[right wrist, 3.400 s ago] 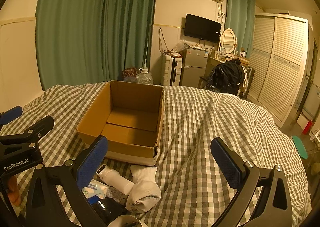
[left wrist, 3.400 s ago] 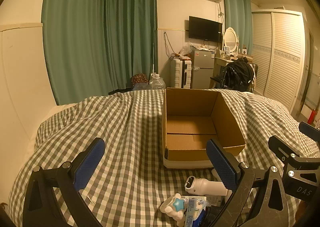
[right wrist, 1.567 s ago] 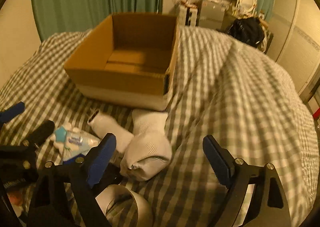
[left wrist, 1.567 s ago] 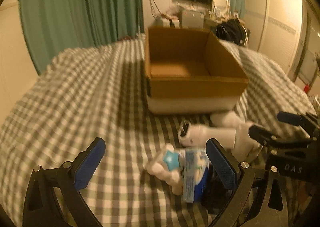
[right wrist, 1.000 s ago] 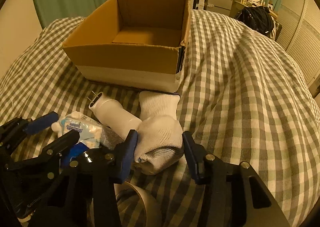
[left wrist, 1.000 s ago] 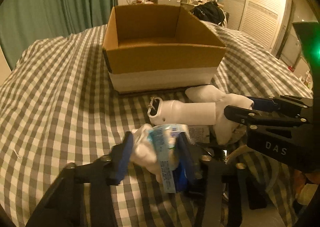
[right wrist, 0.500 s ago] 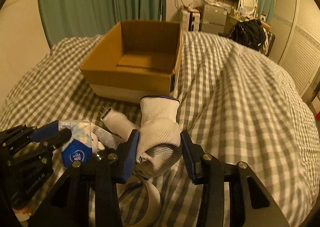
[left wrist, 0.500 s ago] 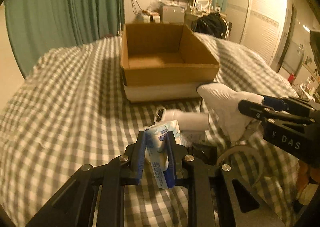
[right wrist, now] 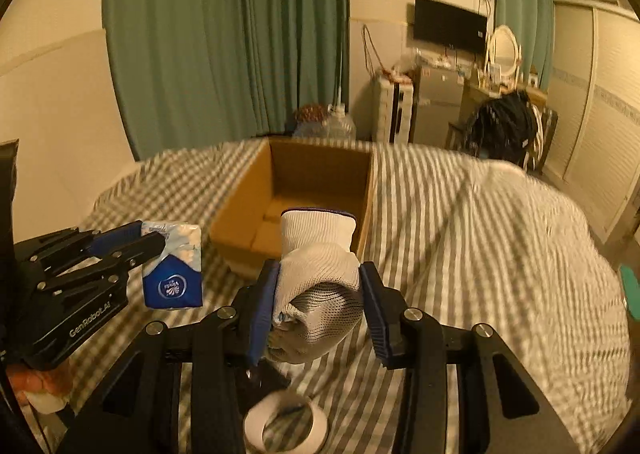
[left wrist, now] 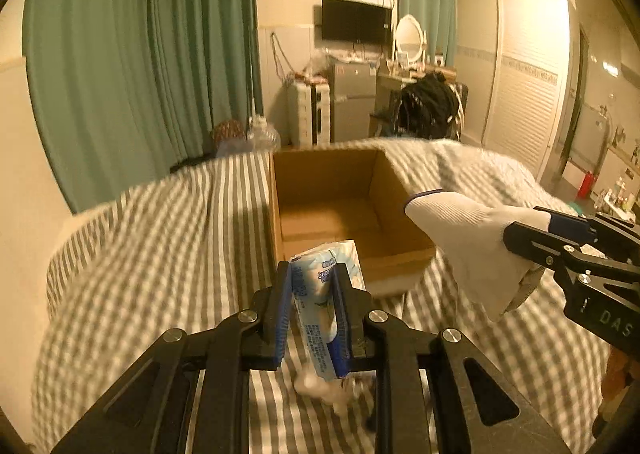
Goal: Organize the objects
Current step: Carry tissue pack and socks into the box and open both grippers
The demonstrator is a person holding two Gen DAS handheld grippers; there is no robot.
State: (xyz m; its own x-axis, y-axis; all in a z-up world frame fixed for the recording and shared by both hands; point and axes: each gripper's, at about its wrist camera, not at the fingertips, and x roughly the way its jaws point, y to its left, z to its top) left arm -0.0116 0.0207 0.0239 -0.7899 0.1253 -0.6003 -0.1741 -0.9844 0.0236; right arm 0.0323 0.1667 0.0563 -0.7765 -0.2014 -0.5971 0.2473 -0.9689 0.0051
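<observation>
Left hand-held gripper (left wrist: 310, 310): we see it clamped on the tissue pack (left wrist: 326, 294), held upright, lower centre of frame.
Right hand-held gripper (right wrist: 318, 306): closed around the rolled white glove (right wrist: 318, 278), cuff pointing forward.
Cardboard box (left wrist: 348, 210): on the bed (left wrist: 160, 246), straight ahead of both; open, empty, right gripper slightly nearer by our judgement.
Change: both items lifted off the bed since half a second ago.

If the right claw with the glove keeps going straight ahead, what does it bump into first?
Probably the cardboard box. The right claw, shut on the white glove, points at the box's open top, so the glove's cuff would reach the near rim first. Depth is hard to judge; it might pass just over the rim.
</observation>
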